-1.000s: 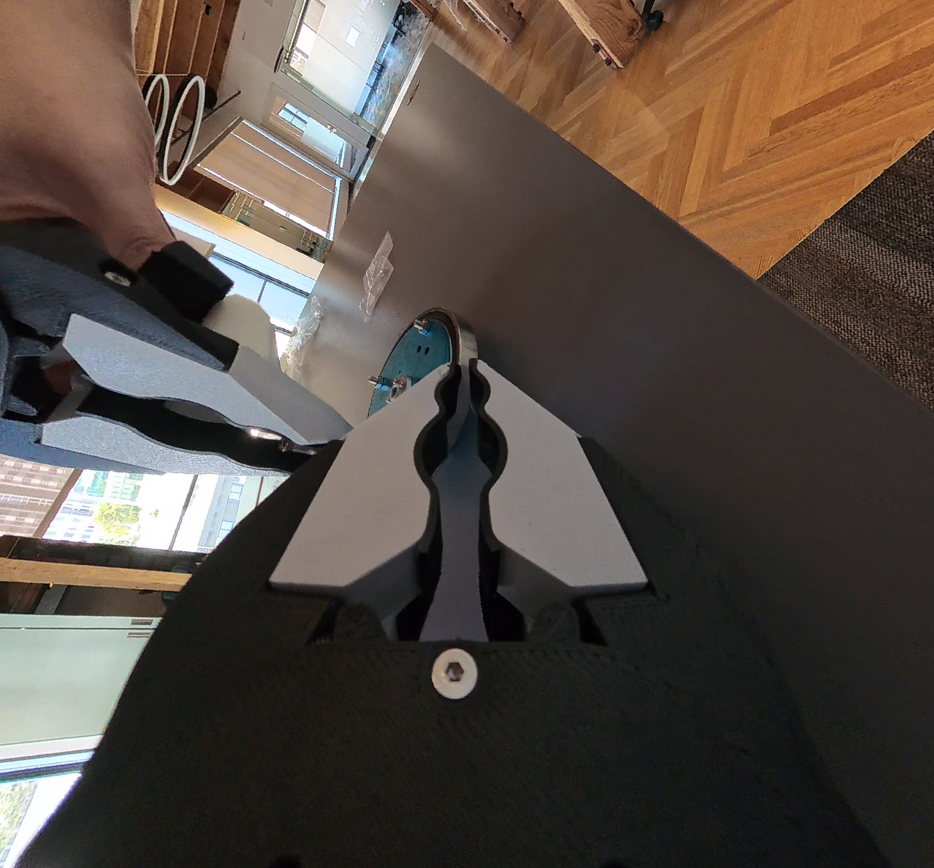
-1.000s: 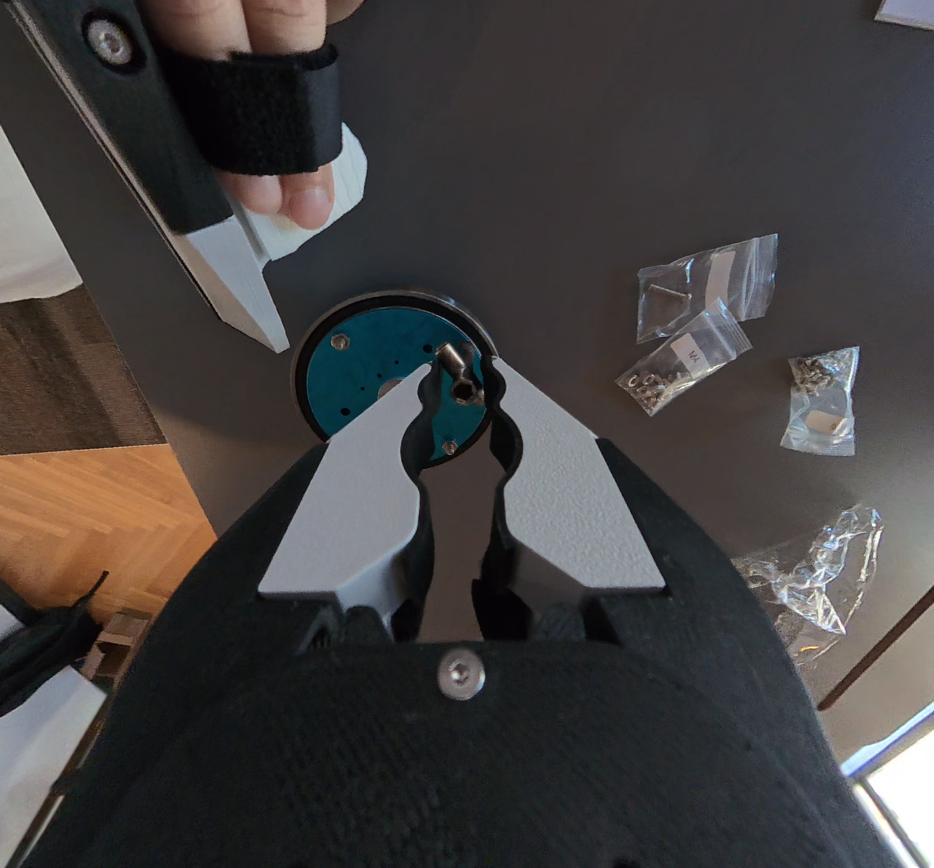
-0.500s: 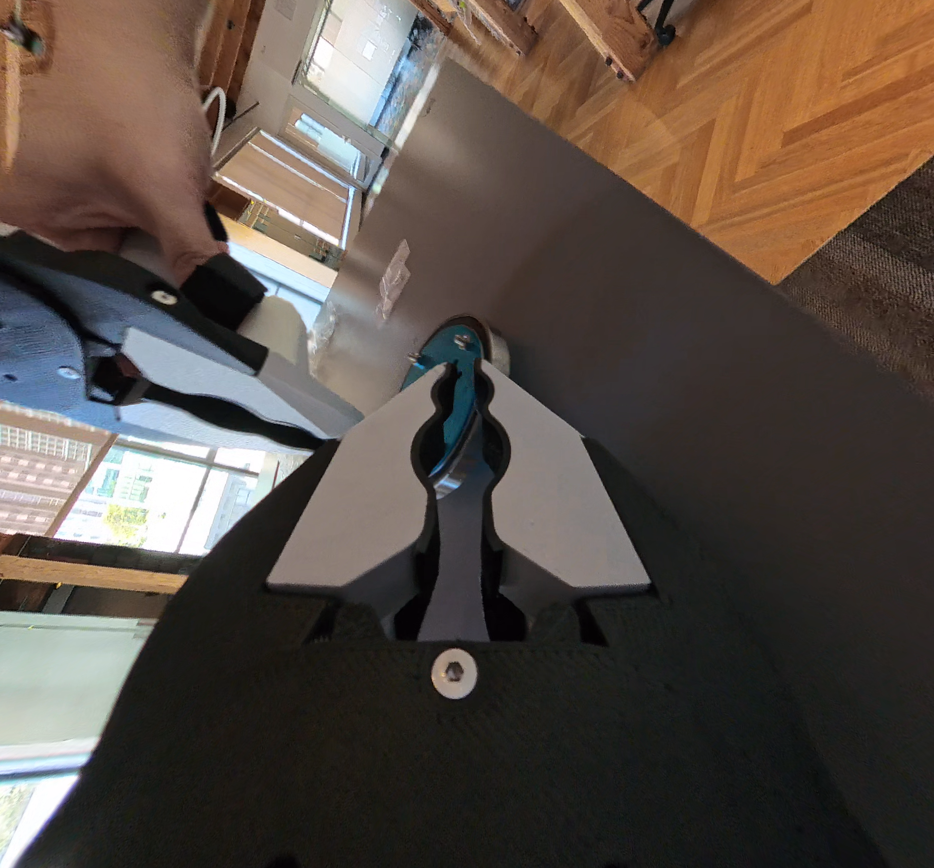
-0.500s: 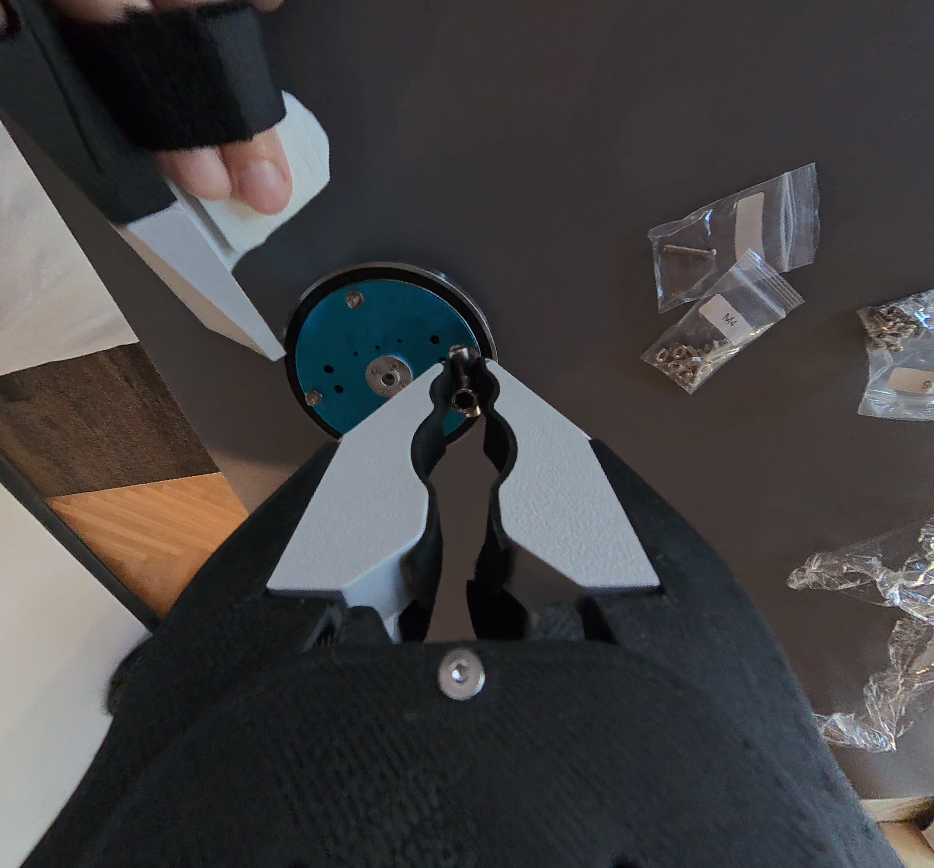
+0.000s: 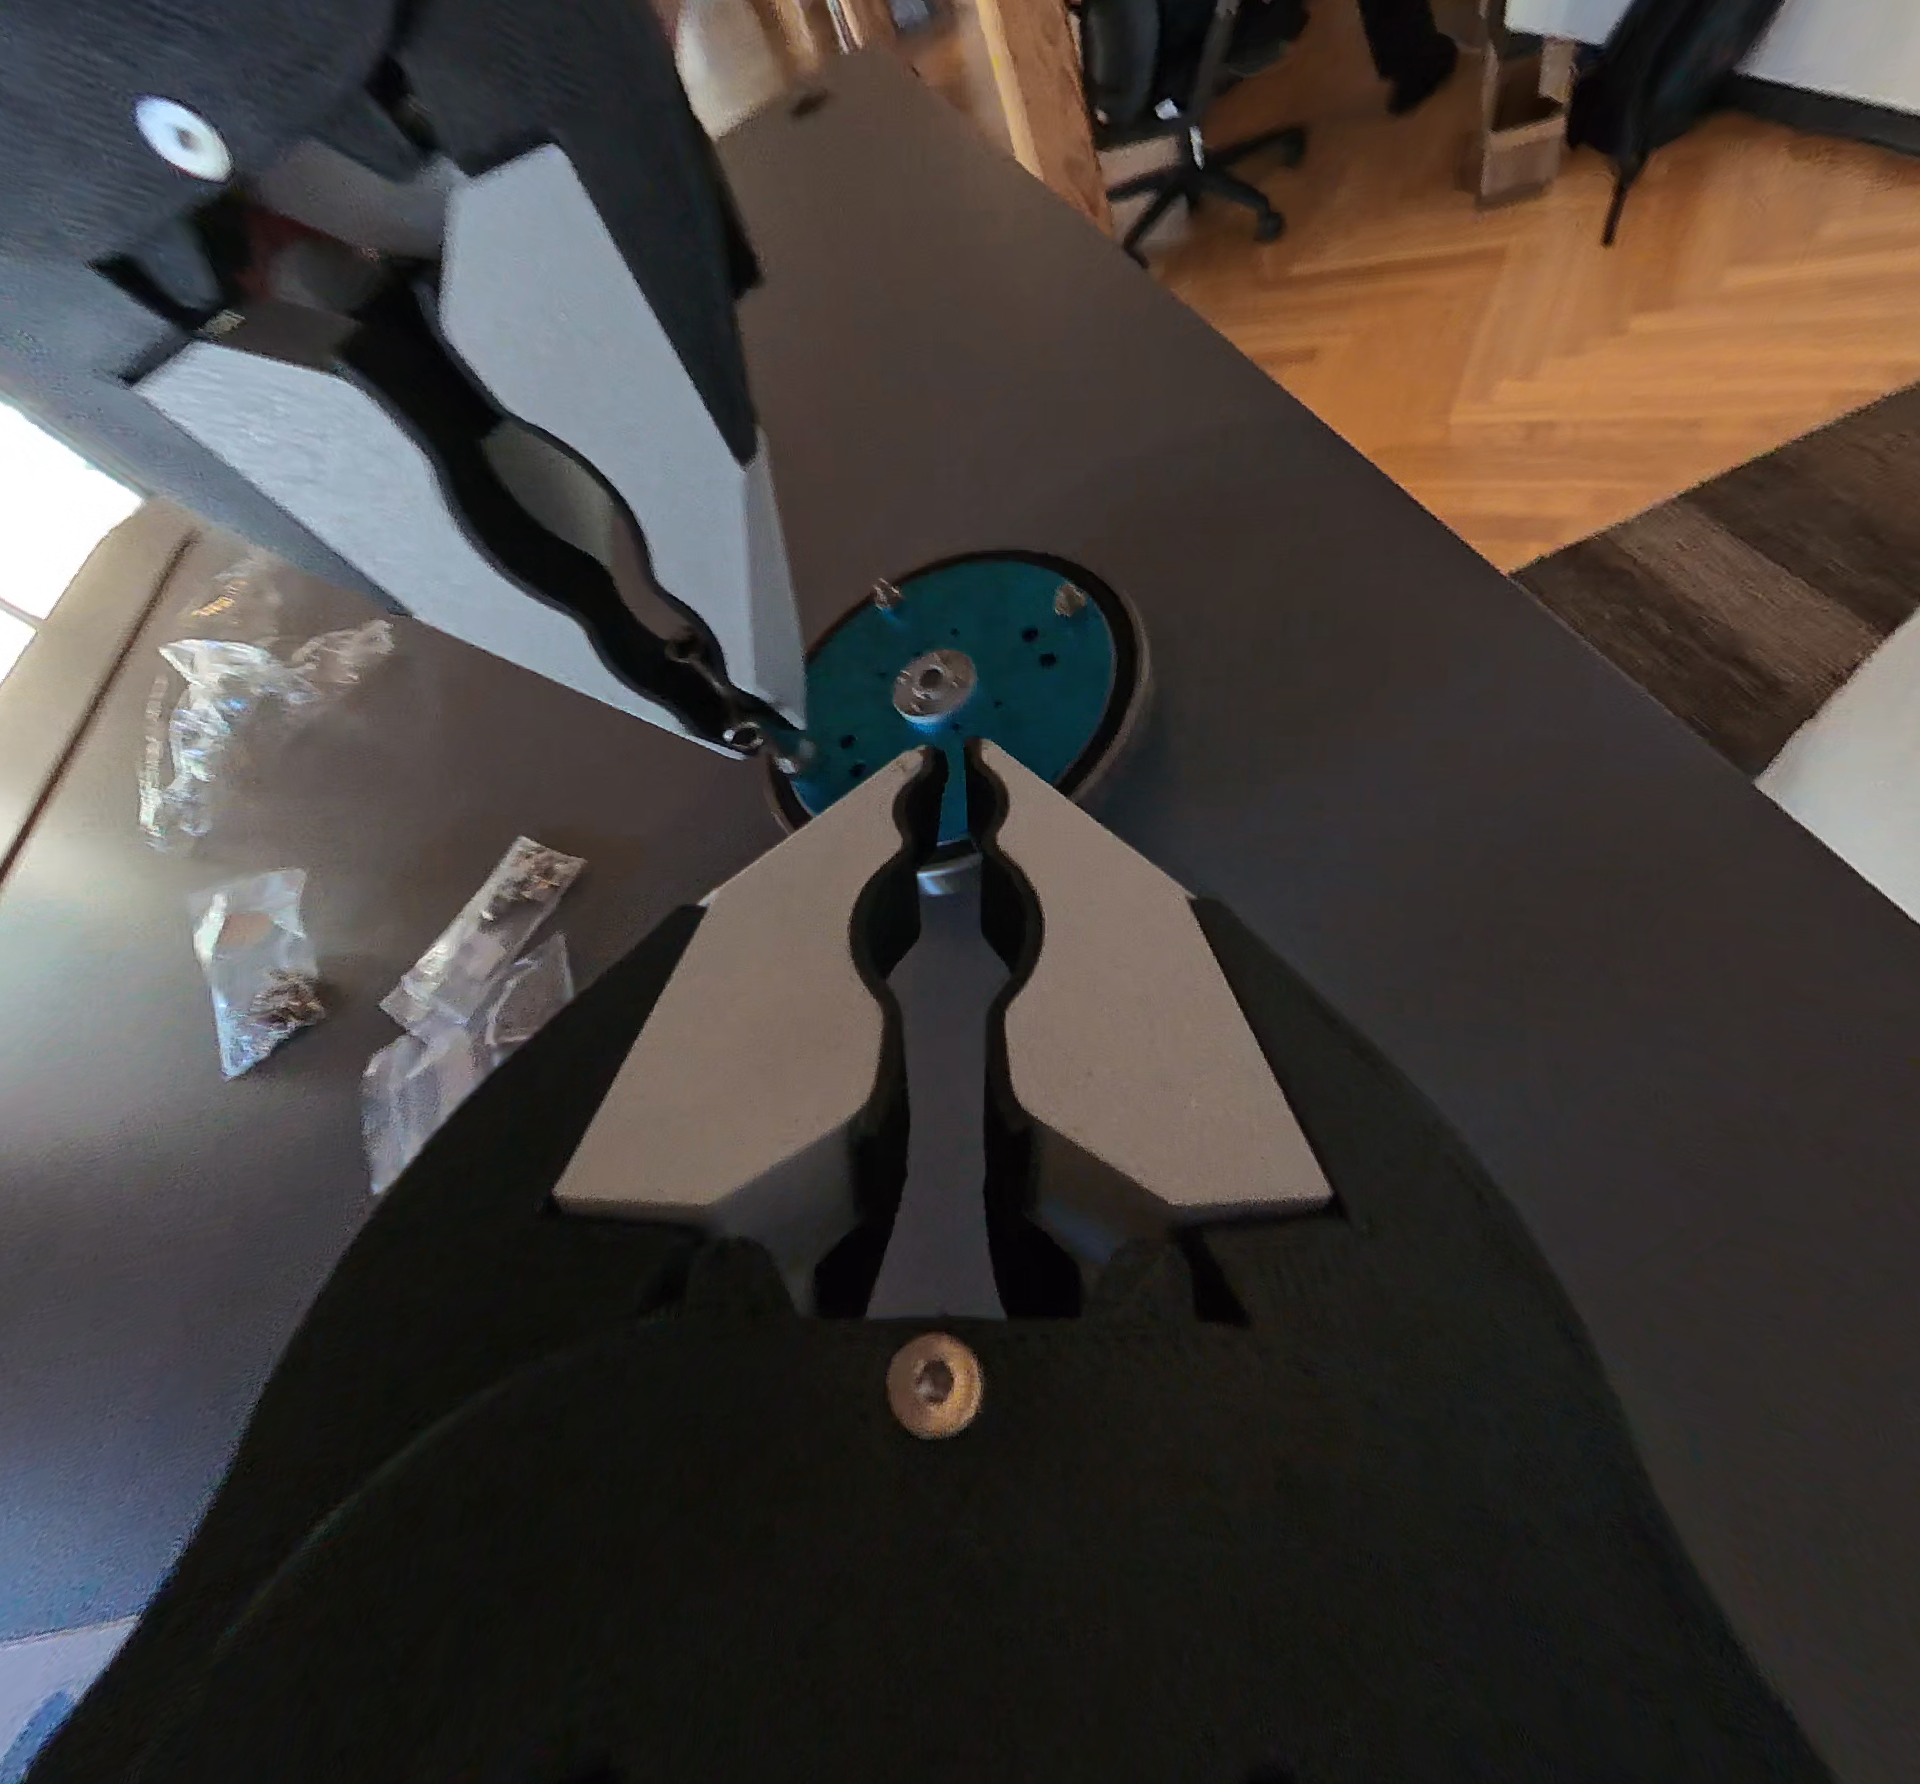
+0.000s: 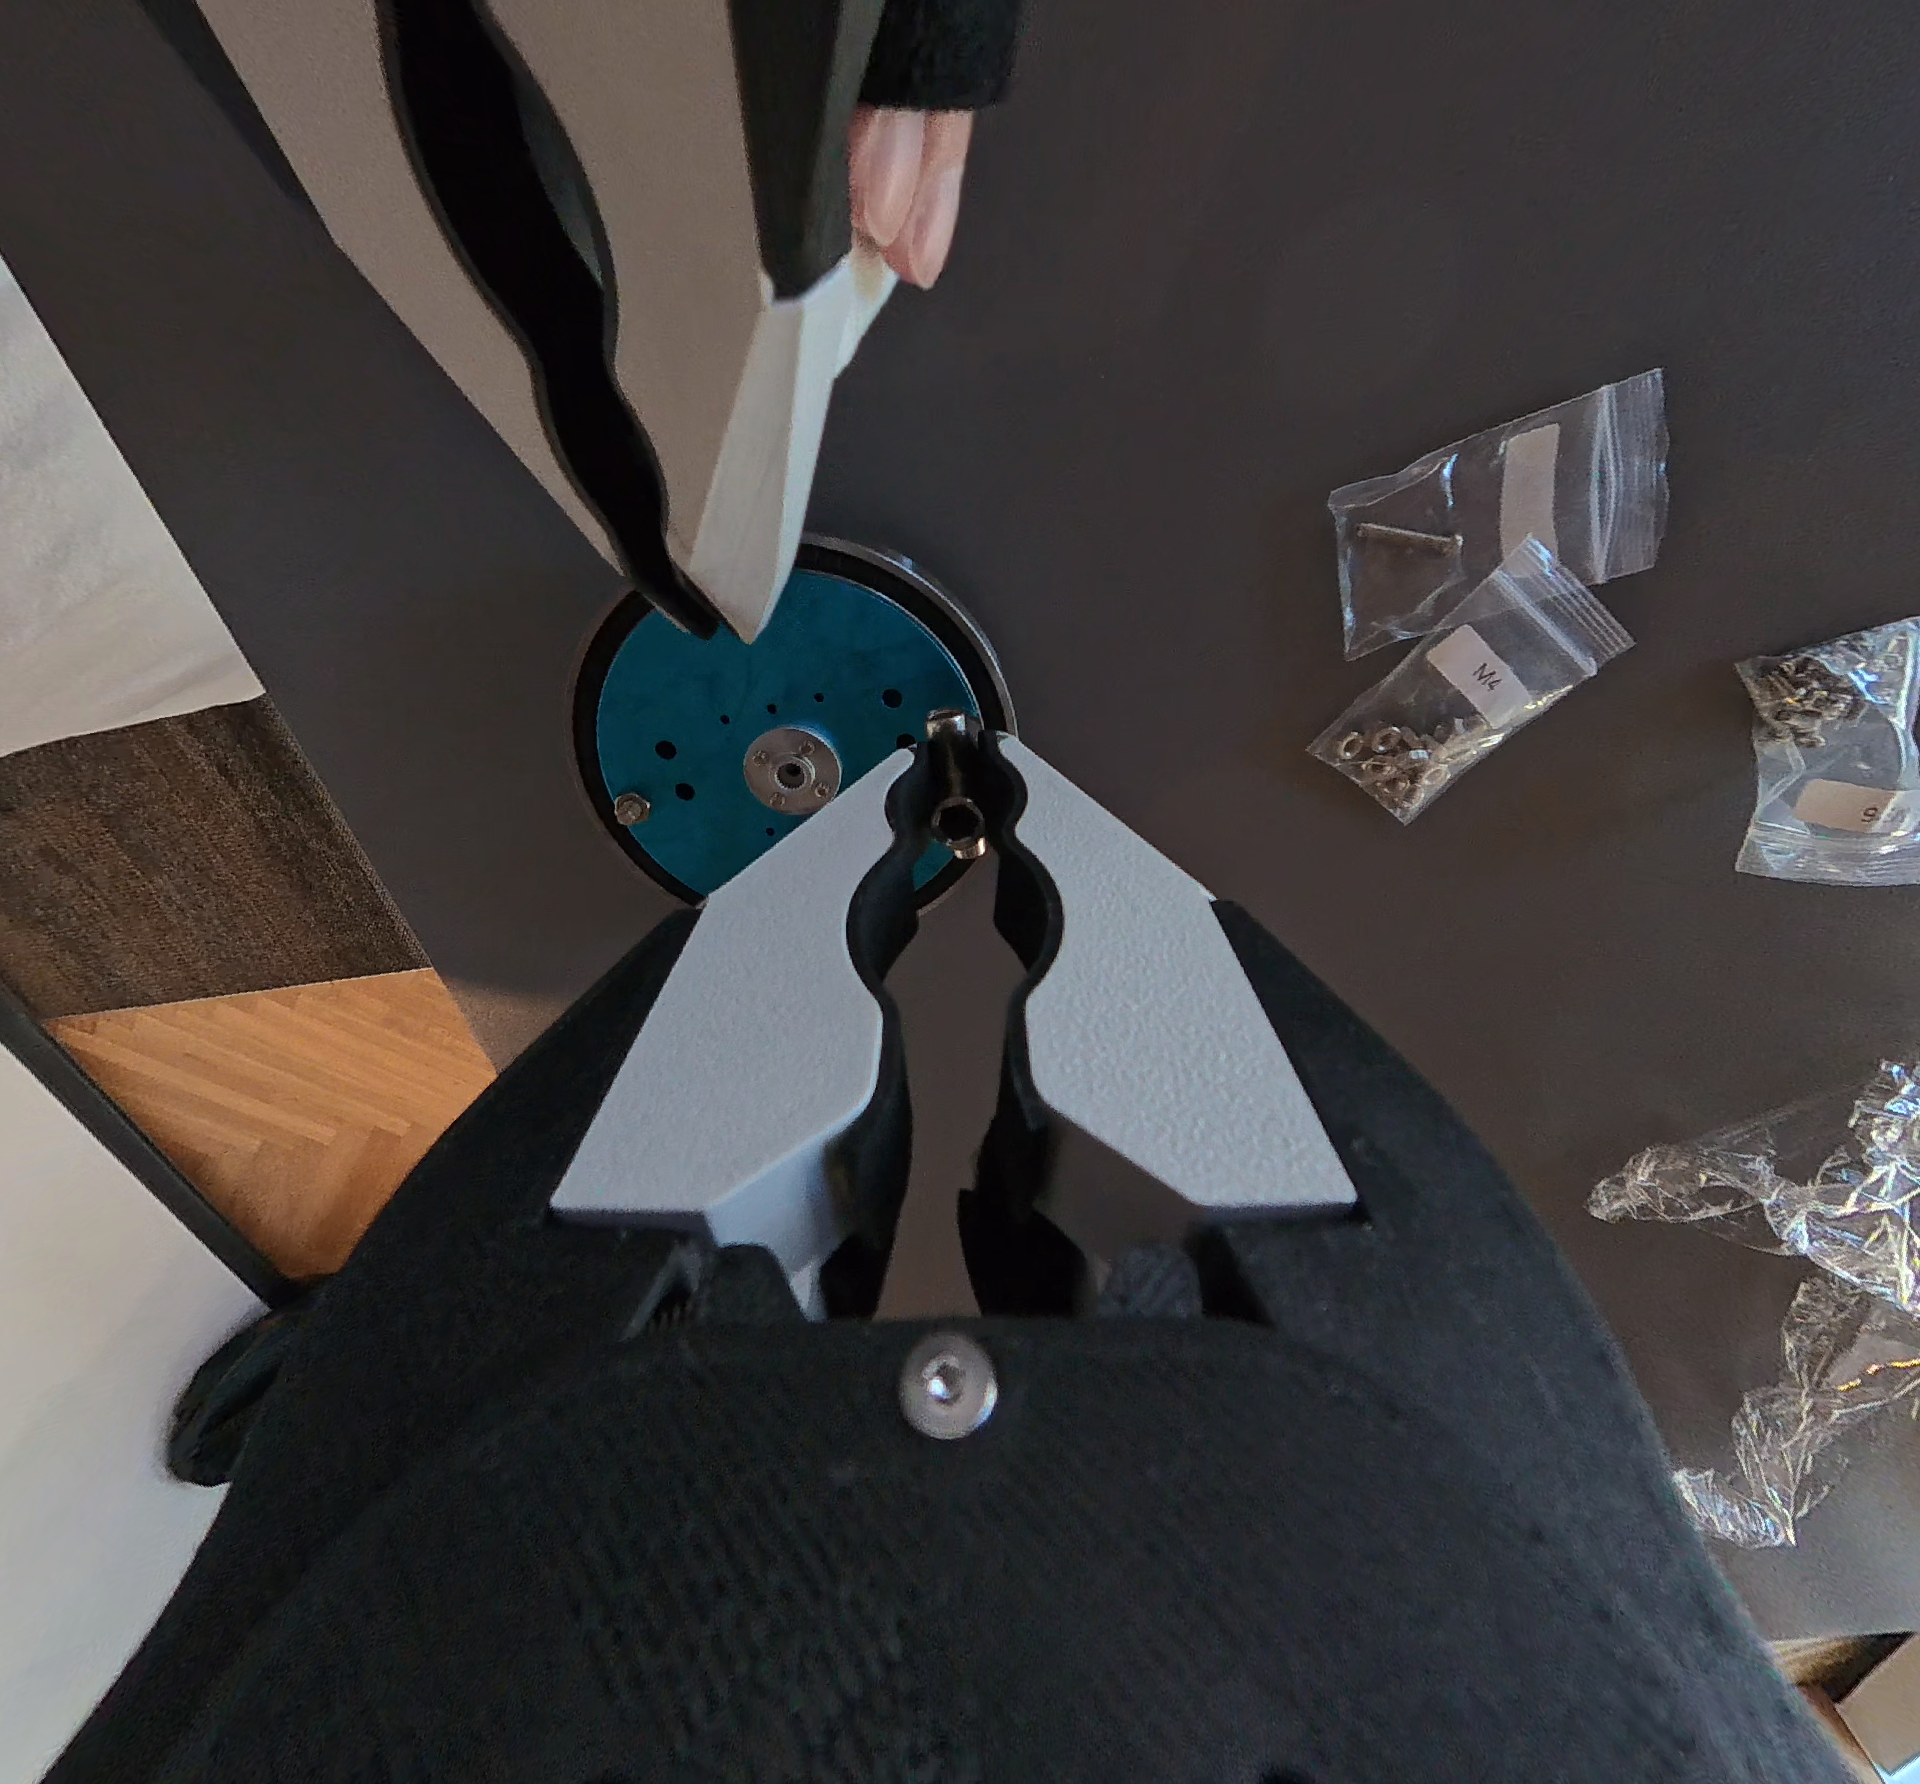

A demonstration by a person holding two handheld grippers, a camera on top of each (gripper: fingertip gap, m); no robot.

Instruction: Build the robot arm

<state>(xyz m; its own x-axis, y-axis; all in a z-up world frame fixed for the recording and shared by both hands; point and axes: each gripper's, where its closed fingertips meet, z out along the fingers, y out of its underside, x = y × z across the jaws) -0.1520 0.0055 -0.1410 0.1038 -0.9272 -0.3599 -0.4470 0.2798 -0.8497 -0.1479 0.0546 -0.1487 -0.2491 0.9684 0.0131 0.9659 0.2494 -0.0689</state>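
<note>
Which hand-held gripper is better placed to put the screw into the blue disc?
Right, probably. The right hand-held gripper is shut on the screw over the rim of the blue disc; the left hand-held gripper carries no screw, tips at the opposite edge.

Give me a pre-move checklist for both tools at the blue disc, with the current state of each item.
1. Screw pinched in the right tool: ok.
2. Screw tip seated in a hole of the blue disc: cannot tell.
3. Left tool gripping the disc's rim: cannot tell.
4. Disc lying flat on the table: ok.
5. Hardware bags apart from the disc: ok.
</note>
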